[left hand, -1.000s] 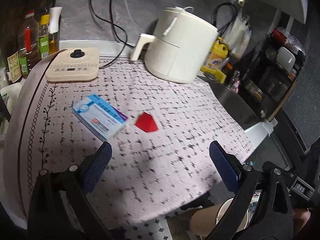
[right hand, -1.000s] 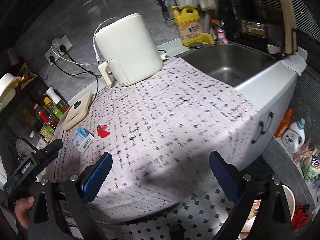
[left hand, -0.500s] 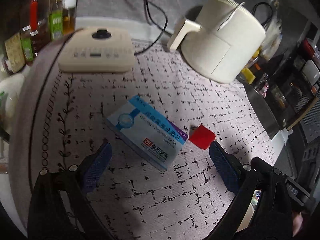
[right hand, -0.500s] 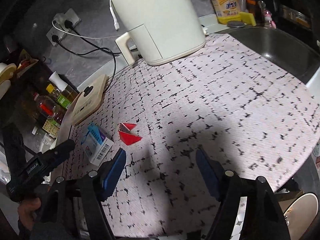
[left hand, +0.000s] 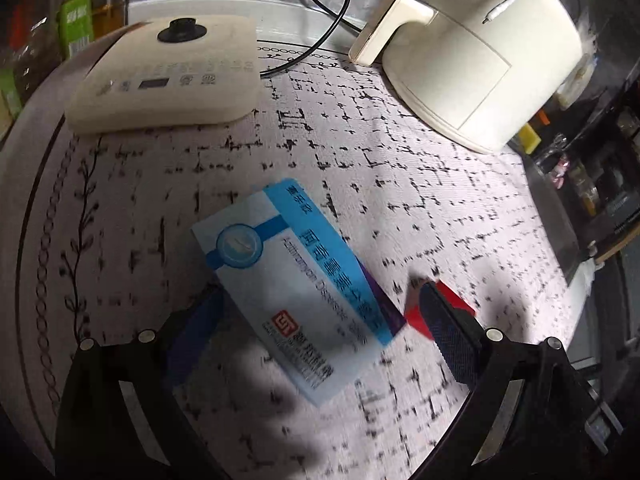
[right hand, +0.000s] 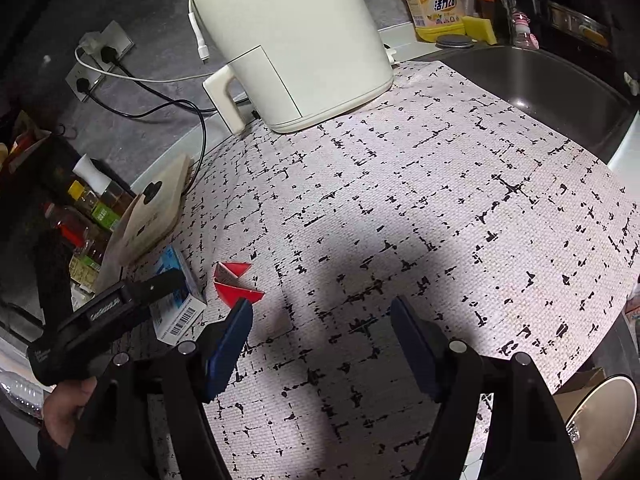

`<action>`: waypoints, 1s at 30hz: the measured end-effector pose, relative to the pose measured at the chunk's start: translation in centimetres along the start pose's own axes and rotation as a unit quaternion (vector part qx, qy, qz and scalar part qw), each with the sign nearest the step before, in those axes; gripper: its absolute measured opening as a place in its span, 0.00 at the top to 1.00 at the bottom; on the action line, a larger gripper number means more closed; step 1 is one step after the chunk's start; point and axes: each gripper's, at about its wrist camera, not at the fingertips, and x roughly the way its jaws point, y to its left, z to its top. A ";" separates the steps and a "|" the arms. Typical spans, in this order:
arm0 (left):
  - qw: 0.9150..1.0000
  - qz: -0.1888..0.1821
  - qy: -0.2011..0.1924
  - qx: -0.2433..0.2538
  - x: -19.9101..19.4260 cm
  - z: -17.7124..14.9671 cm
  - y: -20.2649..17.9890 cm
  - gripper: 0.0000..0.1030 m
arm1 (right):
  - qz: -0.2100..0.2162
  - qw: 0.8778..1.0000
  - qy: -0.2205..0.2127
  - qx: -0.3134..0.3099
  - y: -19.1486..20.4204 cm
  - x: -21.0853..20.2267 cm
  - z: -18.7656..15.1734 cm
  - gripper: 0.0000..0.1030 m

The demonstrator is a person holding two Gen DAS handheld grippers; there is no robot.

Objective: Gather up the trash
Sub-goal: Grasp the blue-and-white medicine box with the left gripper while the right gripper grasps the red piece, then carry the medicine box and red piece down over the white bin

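Note:
A blue and white medicine box (left hand: 296, 288) lies flat on the patterned table mat. My left gripper (left hand: 320, 332) is open and low over it, one finger on each side of the box, not closed on it. A folded red paper scrap (left hand: 444, 312) lies just right of the box, partly behind my right finger. In the right wrist view the box (right hand: 176, 300) and the red scrap (right hand: 234, 284) lie at the left, with the left gripper over the box. My right gripper (right hand: 324, 336) is open and empty above the mat.
A cream air fryer (left hand: 476, 64) stands at the back right and a flat cream appliance (left hand: 168, 76) at the back left, with cables behind. Bottles (right hand: 92, 208) line the left edge. A sink (right hand: 548, 92) is at the right, a bin (right hand: 600, 420) below the table edge.
My left gripper has come forward and down until its fingers straddle the medicine box. My right gripper has moved in over the mat toward the red scrap.

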 end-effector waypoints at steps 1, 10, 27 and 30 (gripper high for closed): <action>1.000 0.004 0.000 0.002 0.2 0.2 -0.1 0.06 | -0.001 1.000 0.001 0.000 0.1 0.1 0.0 0.31; 0.996 0.070 0.001 0.056 0.8 0.0 -0.5 0.06 | 0.001 1.000 0.009 -0.021 2.5 1.6 0.4 0.31; 0.996 0.071 -0.056 0.012 -5.5 -1.5 6.1 0.33 | 0.038 0.990 0.071 -0.115 9.2 7.8 0.2 0.75; 0.995 0.068 -0.070 0.019 -6.7 -1.8 5.6 0.33 | 0.036 0.989 0.066 -0.126 9.5 7.3 0.4 0.92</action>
